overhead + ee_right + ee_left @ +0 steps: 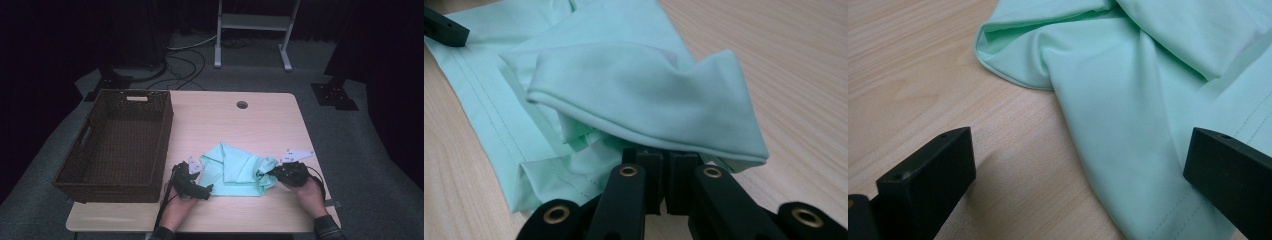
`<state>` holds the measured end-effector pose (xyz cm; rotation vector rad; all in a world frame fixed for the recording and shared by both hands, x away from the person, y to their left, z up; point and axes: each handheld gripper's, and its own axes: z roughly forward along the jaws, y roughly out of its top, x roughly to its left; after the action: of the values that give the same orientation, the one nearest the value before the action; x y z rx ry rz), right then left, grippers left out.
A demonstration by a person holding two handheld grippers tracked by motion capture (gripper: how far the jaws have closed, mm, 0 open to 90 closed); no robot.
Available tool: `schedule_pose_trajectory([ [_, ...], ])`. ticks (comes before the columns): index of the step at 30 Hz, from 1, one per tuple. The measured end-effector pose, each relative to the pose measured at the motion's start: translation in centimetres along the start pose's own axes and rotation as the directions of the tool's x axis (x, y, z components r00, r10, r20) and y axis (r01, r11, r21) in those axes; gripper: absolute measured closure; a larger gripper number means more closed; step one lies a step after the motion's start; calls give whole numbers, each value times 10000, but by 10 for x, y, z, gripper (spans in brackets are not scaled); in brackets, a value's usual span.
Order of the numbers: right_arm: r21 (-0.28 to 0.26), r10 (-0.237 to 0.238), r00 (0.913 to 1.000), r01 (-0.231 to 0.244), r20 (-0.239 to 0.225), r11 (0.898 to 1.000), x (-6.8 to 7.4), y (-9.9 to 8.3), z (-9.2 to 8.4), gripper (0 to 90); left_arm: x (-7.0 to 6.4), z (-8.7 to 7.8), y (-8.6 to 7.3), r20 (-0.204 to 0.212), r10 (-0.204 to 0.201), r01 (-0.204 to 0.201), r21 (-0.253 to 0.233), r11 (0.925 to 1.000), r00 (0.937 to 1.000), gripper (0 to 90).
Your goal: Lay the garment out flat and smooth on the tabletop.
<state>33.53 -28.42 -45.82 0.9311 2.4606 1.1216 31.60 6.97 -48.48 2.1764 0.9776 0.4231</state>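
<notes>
My left tool (204,189) is matte black, a chunky body with a grey three-cornered plate on top and a black cable trailing back from it. In the left gripper view its two jaws are square black blocks, each with a small screw hole in the upper face. My right tool (270,172) matches it: black body, pale triangular plate, black cable. In the right gripper view its black link arms carry brass-coloured rivets. A dark plaid sleeve (327,229) covers my right wrist.
</notes>
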Motion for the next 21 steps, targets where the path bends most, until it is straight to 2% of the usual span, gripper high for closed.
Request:
schedule_pose_trajectory([
  [21, 90, 229, 9989, -233, 404, 9997, -3, -18, -23, 874, 0, 0, 0, 1, 4, -4, 1, 10000, 10000, 0],
])
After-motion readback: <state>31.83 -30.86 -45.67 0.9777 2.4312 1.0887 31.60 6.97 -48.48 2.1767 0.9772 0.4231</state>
